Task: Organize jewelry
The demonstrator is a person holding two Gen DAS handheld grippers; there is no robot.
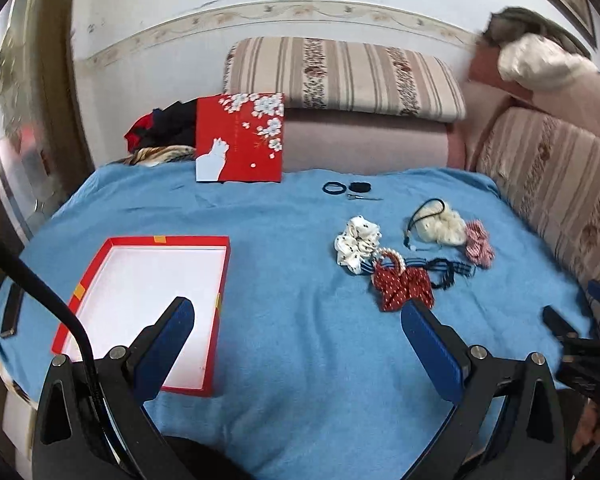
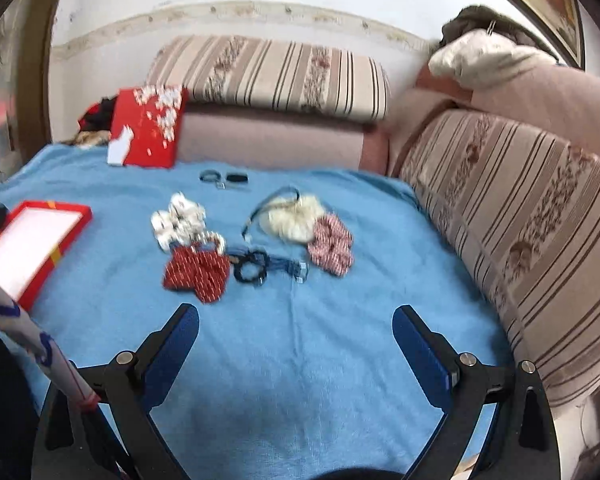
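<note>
An open red box (image 1: 100,264) with a white inside lies on the blue cloth at the left, also seen as the red box (image 2: 70,232). Hair pieces lie in a group: a red dotted bow (image 1: 400,286) (image 2: 196,274), a white spotted scrunchie (image 1: 356,246) (image 2: 178,220), a cream scrunchie (image 1: 444,222) (image 2: 292,218), a pink checked scrunchie (image 1: 479,245) (image 2: 332,246) and a dark striped band (image 1: 448,272) (image 2: 252,266). My left gripper (image 1: 298,316) is open above the cloth, between box and bow. My right gripper (image 2: 296,320) is open, nearer than the group.
The red lid (image 1: 240,138) with white flowers leans at the back against a striped sofa cushion (image 1: 340,76). Small dark hair ties (image 1: 342,188) lie near it. A dark flat object (image 1: 12,312) sits at the cloth's left edge. Sofa cushions (image 2: 520,220) line the right side.
</note>
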